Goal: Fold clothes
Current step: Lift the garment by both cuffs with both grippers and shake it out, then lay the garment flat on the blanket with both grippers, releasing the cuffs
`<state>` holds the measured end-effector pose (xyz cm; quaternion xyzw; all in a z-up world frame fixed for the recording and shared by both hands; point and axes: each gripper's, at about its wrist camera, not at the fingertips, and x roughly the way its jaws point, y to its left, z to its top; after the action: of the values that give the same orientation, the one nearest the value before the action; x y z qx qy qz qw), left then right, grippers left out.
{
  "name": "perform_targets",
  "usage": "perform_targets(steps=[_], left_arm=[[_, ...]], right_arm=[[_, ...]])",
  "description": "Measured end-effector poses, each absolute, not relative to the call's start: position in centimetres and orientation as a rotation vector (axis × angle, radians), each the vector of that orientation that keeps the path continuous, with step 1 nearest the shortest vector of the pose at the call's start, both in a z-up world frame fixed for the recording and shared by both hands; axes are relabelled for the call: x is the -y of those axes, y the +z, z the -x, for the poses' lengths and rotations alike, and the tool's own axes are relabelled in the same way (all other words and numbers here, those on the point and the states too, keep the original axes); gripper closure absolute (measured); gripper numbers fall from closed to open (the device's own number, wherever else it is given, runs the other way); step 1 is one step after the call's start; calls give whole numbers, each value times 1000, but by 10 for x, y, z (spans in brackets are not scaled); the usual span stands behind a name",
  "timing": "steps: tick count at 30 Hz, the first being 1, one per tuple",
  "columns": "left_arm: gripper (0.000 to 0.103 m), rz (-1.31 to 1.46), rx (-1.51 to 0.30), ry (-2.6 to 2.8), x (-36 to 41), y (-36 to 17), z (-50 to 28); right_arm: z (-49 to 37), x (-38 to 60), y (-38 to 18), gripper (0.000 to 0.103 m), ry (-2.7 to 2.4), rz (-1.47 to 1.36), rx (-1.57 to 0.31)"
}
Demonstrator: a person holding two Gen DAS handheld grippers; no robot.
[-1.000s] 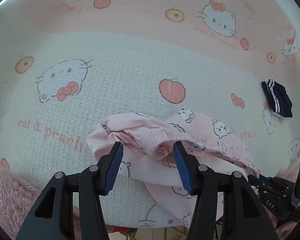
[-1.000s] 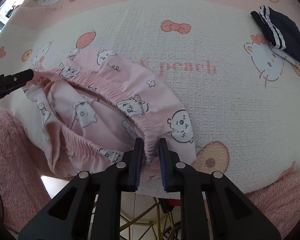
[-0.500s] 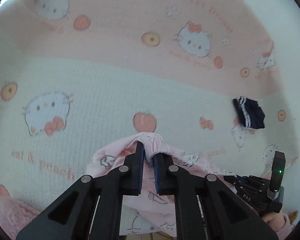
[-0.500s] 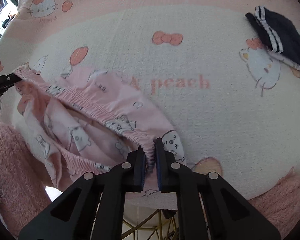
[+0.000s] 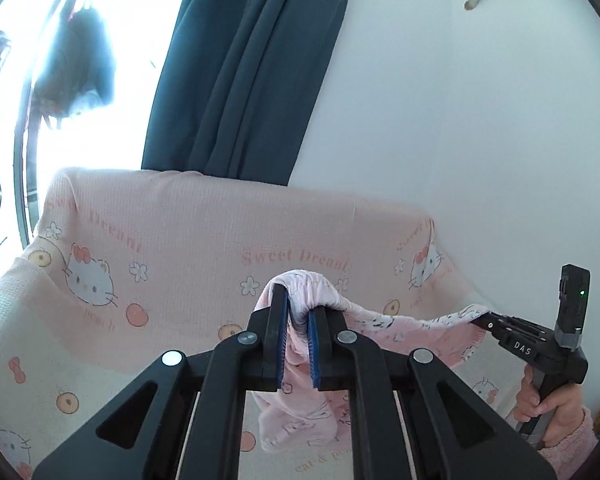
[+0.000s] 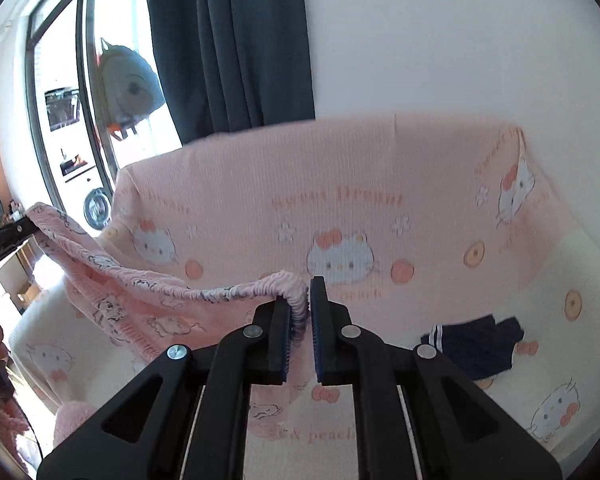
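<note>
Jaws of the left gripper (image 5: 298, 322) are clamping a bunched end of the waistband of the pink printed shorts (image 5: 400, 326), which are hanging in the air above a sofa covered by a pink cartoon-cat blanket (image 5: 180, 240). In the left wrist view, the elastic edge is running rightward to the right gripper (image 5: 478, 320), which a hand (image 5: 548, 404) in a fuzzy pink sleeve is gripping, while the rest of the cloth is drooping below.

In the right wrist view, the right gripper's (image 6: 300, 312) jaws are pinching the other end of the gathered waistband, and the shorts (image 6: 140, 304) are sagging in a shallow curve toward the left gripper (image 6: 8, 236) at the frame's edge. A dark striped garment (image 6: 472, 346) is lying on the blanket (image 6: 420, 184) seat, well apart.

The step in hand appears to be lifting and spreading the shorts by the waistband. Next, the move likely calls for drawing the two ends taut and level, then lowering the cloth flat onto the seat for folding.
</note>
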<state>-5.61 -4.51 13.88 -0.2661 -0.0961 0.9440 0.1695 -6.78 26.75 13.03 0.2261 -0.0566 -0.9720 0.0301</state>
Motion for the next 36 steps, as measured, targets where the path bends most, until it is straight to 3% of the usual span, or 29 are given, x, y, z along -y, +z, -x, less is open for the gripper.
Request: perform_targets(steps=[2,5,12,15,16,19,21,26,29,36], left_arm=[[94,813,299,2673,50,125,52],[94,924,334,2651,55,98,48],[93,1817,302,2342,40,-125,72],[89,1912,291,2300,44,-147,62],[84,1931,287,2288,44,-153,59],[53,1866,271,2287,42,-147,57],[52,1822,261,2286,40,-143,56],[52,1715,236,2280,36,-133,52],[52,1651,221,2274,34,-127,50],[53,1644,-60,2084,-32,-150,40]], right_arm=[[54,-268,139,95,-3012,-675,158],[48,-265,99,95,-2992,-856,156],[74,-258,-91,94,-2673,-1588,210],[71,-250,-141,92,-2537,-1722,247],[66,-250,-152,91,-2502,-1742,277],[63,-249,-171,89,-2464,-1839,212],[59,-251,-180,89,-2473,-1892,138],[53,-274,-182,88,-2503,-1909,231],[54,-267,-183,79,-2412,-1918,228],[39,-234,-174,76,-2243,-1867,70]])
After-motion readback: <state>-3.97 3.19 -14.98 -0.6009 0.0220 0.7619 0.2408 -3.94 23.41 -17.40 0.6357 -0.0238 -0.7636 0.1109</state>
